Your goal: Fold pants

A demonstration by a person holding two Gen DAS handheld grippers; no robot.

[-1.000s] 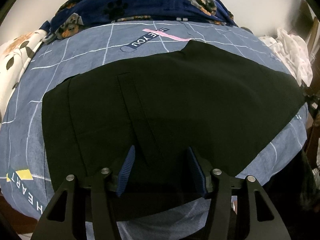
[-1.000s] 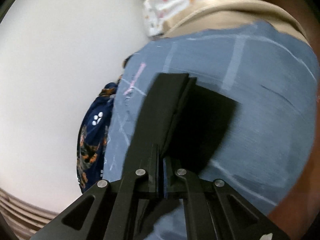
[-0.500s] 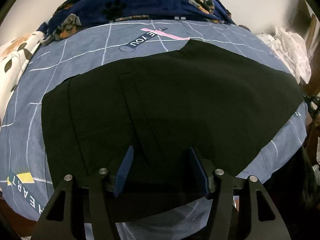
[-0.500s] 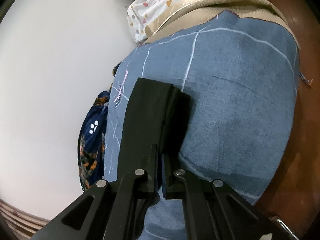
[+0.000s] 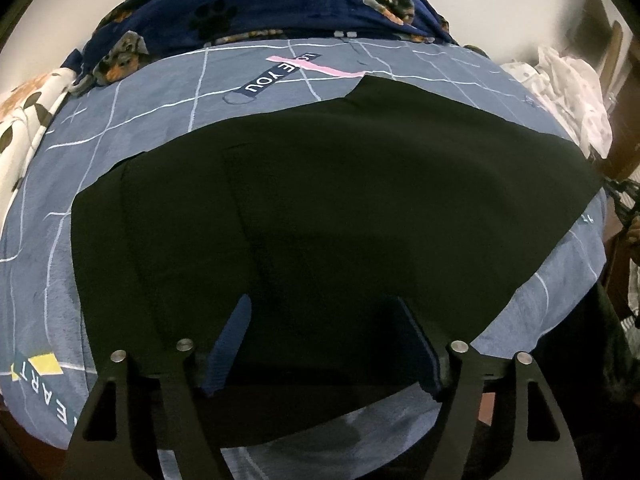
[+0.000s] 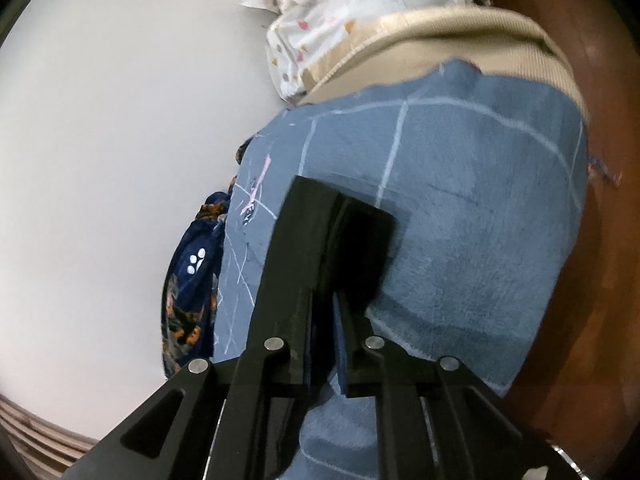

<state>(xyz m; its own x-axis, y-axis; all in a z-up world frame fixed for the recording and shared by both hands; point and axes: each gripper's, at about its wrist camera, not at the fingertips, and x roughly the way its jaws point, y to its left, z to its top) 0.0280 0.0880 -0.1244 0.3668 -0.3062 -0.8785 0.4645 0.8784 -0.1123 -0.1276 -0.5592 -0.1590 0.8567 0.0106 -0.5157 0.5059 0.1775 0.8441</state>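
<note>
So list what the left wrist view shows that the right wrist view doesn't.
Left wrist only: the black pants spread flat almost whole, the "YOU" print, a leaf-patterned white pillow, and the left gripper opening, its pads apart over the cloth.

Right wrist only: the tan mattress edge, and the right gripper starting to open around the pants' end.

Both: pants, blue grid sheet, navy dog-print blanket, white patterned cloth.

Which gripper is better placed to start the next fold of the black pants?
Probably the right gripper: the pants edge lies between its opening jaws. The left gripper is opening over flat cloth.
</note>
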